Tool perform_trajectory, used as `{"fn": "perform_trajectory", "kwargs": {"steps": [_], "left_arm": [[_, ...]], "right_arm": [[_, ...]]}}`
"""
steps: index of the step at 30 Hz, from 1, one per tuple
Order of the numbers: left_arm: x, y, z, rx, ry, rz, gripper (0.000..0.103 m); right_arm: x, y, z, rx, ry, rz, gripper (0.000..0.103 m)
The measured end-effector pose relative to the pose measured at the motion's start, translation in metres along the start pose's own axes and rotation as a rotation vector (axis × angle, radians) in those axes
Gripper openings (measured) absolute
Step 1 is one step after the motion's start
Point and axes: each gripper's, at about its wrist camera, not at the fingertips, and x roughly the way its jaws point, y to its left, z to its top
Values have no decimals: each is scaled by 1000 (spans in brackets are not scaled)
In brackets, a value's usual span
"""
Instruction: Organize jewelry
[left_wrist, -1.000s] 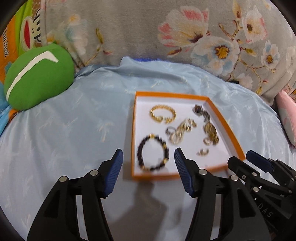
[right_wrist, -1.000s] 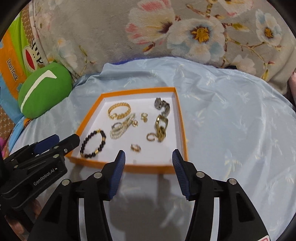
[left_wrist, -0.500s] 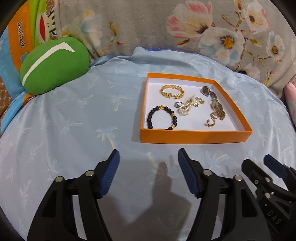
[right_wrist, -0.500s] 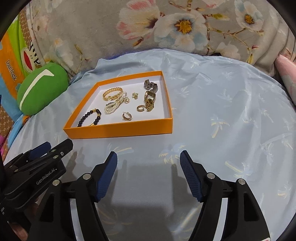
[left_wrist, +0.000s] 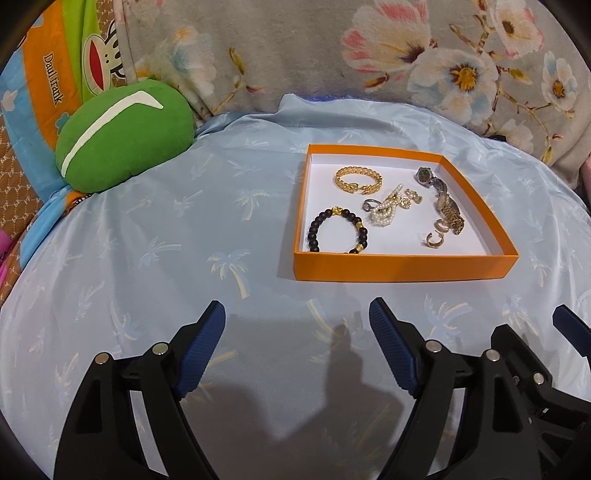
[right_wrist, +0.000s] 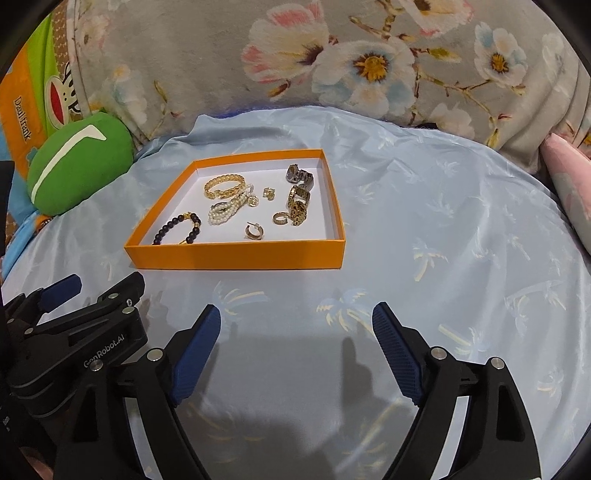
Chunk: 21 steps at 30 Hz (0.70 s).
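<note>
An orange tray (left_wrist: 402, 266) (right_wrist: 236, 255) lies on the light blue sheet. It holds a gold chain bracelet (left_wrist: 357, 180) (right_wrist: 224, 186), a black bead bracelet (left_wrist: 338, 230) (right_wrist: 178, 229), a pearl piece (left_wrist: 386, 210) (right_wrist: 227, 208), a watch (left_wrist: 441, 199) (right_wrist: 299, 195) and small gold earrings (left_wrist: 434, 240) (right_wrist: 254, 231). My left gripper (left_wrist: 295, 332) is open and empty, well short of the tray's near wall. My right gripper (right_wrist: 295, 336) is open and empty, also in front of the tray. The left gripper also shows at the lower left of the right wrist view (right_wrist: 88, 295).
A green cushion (left_wrist: 123, 134) (right_wrist: 79, 164) lies at the far left. A floral quilt (left_wrist: 369, 55) (right_wrist: 369, 55) rises behind the sheet. A pink item (right_wrist: 569, 177) sits at the right edge. A printed blanket (left_wrist: 44, 92) is at the far left.
Both grippers have drawn back from the tray and away from over it; the tray now lies farther ahead. Both stay open. The jewelry has not moved.
</note>
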Motion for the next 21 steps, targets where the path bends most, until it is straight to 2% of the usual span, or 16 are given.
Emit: {"fn": "perform_trajectory", "kwargs": {"steps": [21], "left_arm": [[2, -2, -1, 7, 12, 22, 78]], "right_arm": [[-1, 1, 0, -5, -1, -14, 83]]}}
